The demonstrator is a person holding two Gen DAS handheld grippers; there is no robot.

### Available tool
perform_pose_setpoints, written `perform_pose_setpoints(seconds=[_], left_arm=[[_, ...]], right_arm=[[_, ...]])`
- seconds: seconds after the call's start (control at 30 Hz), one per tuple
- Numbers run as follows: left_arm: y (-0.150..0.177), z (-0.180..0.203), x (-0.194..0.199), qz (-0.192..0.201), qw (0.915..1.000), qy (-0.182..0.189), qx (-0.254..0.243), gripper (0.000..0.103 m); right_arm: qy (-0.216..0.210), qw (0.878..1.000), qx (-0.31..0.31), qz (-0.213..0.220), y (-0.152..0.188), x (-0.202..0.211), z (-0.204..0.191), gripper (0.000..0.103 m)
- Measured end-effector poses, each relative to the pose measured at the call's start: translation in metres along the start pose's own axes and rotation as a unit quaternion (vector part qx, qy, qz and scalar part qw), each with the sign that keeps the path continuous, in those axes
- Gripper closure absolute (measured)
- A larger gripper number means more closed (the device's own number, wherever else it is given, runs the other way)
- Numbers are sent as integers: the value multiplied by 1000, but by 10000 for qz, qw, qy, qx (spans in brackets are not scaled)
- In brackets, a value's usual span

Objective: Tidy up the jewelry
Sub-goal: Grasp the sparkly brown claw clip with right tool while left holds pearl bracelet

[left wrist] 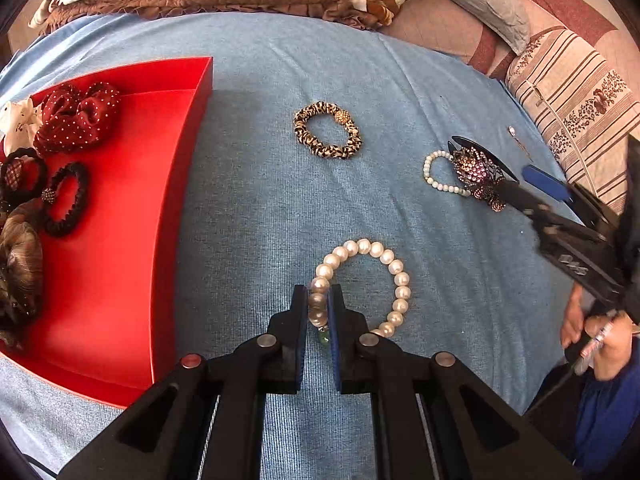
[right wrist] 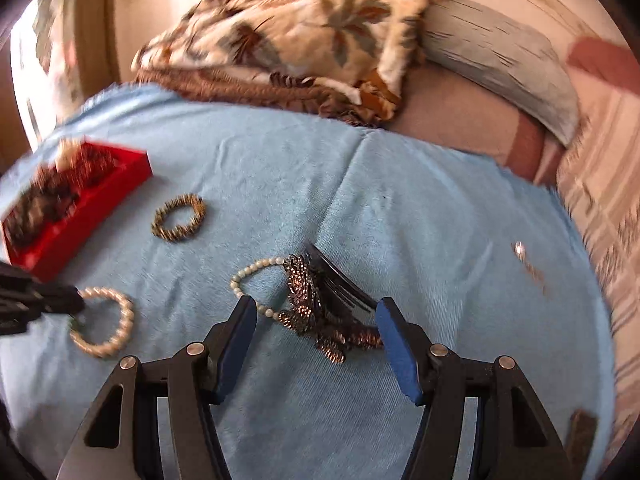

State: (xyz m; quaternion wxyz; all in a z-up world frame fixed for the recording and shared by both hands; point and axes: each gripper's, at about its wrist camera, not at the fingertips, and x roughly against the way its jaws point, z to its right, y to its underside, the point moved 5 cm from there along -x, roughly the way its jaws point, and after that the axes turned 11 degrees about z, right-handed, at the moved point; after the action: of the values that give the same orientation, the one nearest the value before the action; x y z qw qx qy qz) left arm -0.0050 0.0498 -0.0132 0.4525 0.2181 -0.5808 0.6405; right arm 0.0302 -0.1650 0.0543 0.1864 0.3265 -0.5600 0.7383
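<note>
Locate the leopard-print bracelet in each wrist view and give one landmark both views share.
Left wrist: leopard-print bracelet lies on the blue cloth, upper centre, right of the red box.
Right wrist: it lies left of centre, just right of the red box.
Shared landmark: the red box.

You are in a home, in a bedroom: you work on a bed under a blue sheet (left wrist: 260,200), with a floral blanket (right wrist: 300,36) bunched at the far side and a striped, patterned pillow (left wrist: 576,96) at the right.
</note>
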Motion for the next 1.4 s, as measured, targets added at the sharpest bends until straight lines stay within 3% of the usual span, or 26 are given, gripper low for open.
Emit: perform_pose_setpoints(seconds=[0.17, 0.2, 0.23, 0.27, 0.33, 0.37, 0.47, 0.53, 0.57, 0.6, 0.67, 0.8, 0.97, 1.27, 1.4], left_arm=[[-1, -3, 2, 24, 10000, -31, -50, 94], [-1, -1, 1, 28, 10000, -36, -37, 94], [-1, -1, 1, 34, 10000, -36, -23, 94], [-1, -1, 1, 47, 10000, -34, -8, 94], [-2, -1, 3, 69, 10000, -35, 0, 94], [-2, -1, 4, 78, 10000, -36, 5, 94], [-3, -1, 6, 102, 9999, -47, 24, 94], [-3, -1, 7, 111, 9999, -63, 27, 94], [-4, -1, 7, 114, 9999, -82, 21, 94], [-4, -1, 7, 118, 9999, -102, 7, 94], [-5, 1, 9, 156, 9998, -123, -23, 94], [-8, 1, 15, 246, 9996, -141, -17, 94], [-11, -2, 18, 320, 9993, -177, 8, 93], [-9, 5, 6, 224, 9994, -180, -182, 92], [-8, 10, -5, 149, 9991, -218, -320, 81]], right_arm=[[345, 9966, 727, -193, 9, -26, -7, 37], [352, 9976, 531, -267, 10, -29, -1, 49], [323, 9986, 275, -301, 9, -29, 6, 50], [227, 9994, -65, -263, 7, -27, 14, 59], [-118, 9937, -1077, -290, 3, -24, 37, 63], [-309, 9859, -1617, -303, 5, -22, 49, 67], [-974, 9351, -3398, -276, 21, -16, 84, 73], [-1073, 8992, -4239, -134, 34, -10, 106, 73], [-970, 8852, -4549, 0, 41, -6, 120, 70], [-837, 8846, -4587, 108, 42, -3, 126, 55], [-212, 9000, -4347, 219, 42, 7, 139, 34], [310, 9164, -3977, 340, 38, 18, 148, 32], [247, 9322, -3594, 358, 30, 12, 144, 31], [-72, 9732, -2292, 169, 11, -20, 100, 19], [84, 9830, -1833, -13, 14, -37, 92, 19]])
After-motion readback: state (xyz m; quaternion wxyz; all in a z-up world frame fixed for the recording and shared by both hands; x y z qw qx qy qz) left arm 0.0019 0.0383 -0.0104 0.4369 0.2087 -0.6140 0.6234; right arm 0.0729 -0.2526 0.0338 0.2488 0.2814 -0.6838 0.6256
